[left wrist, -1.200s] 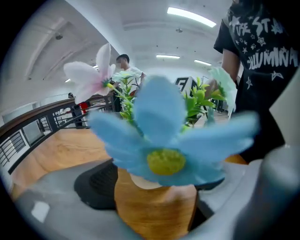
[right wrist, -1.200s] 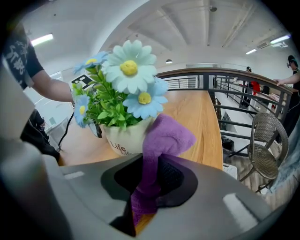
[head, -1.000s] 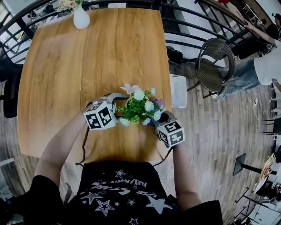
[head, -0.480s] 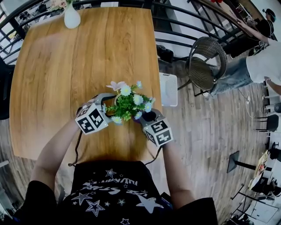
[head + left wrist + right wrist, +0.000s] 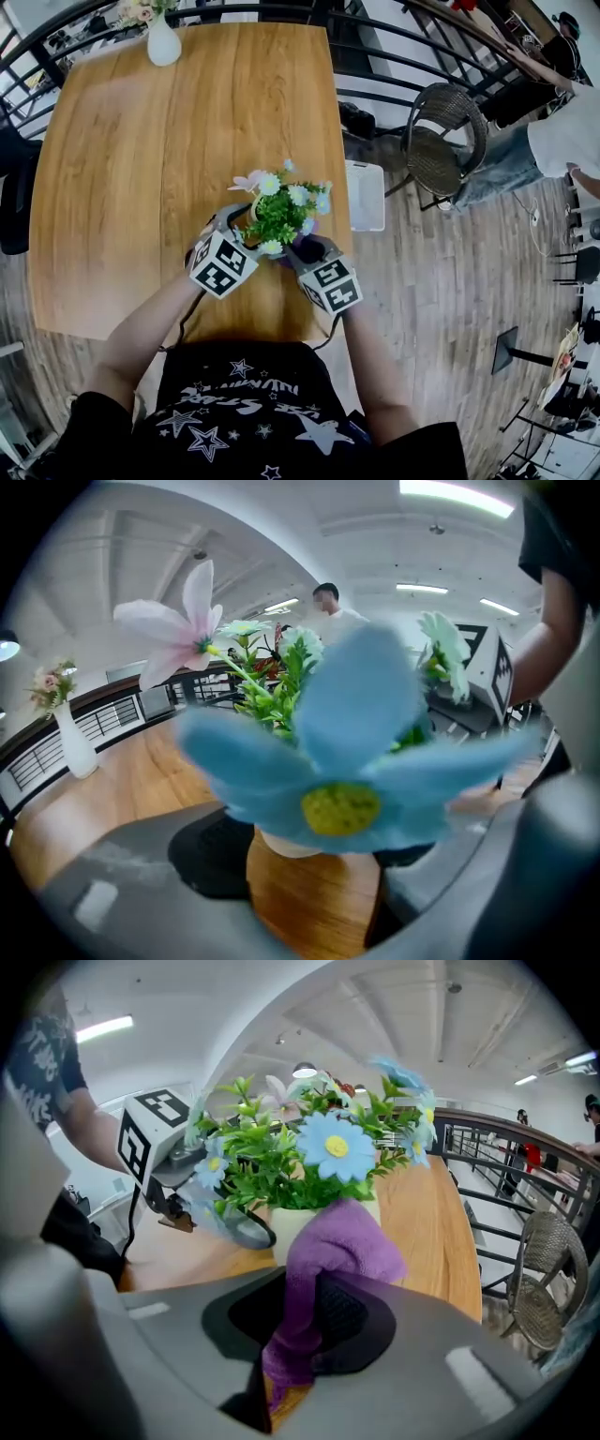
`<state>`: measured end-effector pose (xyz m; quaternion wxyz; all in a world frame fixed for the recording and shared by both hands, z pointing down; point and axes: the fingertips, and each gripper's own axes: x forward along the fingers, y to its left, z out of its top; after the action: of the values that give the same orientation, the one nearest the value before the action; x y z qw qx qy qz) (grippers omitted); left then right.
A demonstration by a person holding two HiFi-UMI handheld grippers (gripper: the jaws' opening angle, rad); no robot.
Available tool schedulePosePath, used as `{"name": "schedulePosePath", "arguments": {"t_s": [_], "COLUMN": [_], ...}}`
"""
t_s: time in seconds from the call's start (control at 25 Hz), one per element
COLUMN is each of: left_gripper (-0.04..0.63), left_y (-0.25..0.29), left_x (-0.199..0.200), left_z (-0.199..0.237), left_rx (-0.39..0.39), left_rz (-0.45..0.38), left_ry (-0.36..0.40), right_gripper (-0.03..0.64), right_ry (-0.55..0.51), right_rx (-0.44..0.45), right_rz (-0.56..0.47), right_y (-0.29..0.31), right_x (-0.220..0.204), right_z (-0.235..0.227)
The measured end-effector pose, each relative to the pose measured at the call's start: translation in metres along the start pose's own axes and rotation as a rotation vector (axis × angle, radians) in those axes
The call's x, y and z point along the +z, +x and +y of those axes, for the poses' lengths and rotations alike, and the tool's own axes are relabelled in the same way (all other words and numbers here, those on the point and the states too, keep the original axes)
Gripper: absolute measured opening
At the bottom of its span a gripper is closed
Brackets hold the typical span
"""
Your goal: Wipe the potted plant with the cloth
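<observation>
The potted plant (image 5: 281,208), with green leaves and blue, white and pink flowers in a white pot (image 5: 292,1222), stands near the right edge of the wooden table (image 5: 141,159). My left gripper (image 5: 242,228) reaches in from the left. Its jaws sit around the pot (image 5: 286,842) and seem to press its sides. A big blue flower (image 5: 342,761) hides most of that view. My right gripper (image 5: 305,246) is shut on a purple cloth (image 5: 339,1242). The cloth's bunched end lies against the near side of the pot, below the leaves.
A white vase with flowers (image 5: 163,42) stands at the table's far left corner. Beside the table's right edge are a white box (image 5: 366,195) and a wicker chair (image 5: 448,139) on the wooden floor. A black railing (image 5: 394,66) runs behind. A person (image 5: 562,141) stands at the far right.
My right gripper has slid left, closer to the pot, with the cloth. The left gripper's cube has rolled while staying at the pot. The plant stays in place.
</observation>
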<state>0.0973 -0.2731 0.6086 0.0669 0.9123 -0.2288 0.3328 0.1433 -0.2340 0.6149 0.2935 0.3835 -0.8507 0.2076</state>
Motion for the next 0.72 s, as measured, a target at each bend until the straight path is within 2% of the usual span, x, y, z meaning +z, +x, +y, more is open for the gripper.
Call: {"name": "schedulePosePath", "arguments": {"t_s": [0.4,0.56,0.72], "left_gripper": [0.370,0.370,0.370], "left_y": [0.002,0.001,0.001], "left_x": [0.002,0.002,0.002], "left_z": [0.005,0.004,0.003], "left_rx": [0.174,0.190,0.167], "left_rz": [-0.003,-0.006,0.000], "left_ry": [-0.150,-0.166,-0.150], "right_gripper": [0.081,0.081,0.081], "right_ry": [-0.039,-0.041,-0.032], "right_rx": [0.043,0.030,0.014], "right_rz": [0.004,0.000,-0.004], "right_y": [0.002,-0.001,-0.008], "right_x": [0.006,0.004,0.002], "right_z": [0.022,0.020,0.015]}}
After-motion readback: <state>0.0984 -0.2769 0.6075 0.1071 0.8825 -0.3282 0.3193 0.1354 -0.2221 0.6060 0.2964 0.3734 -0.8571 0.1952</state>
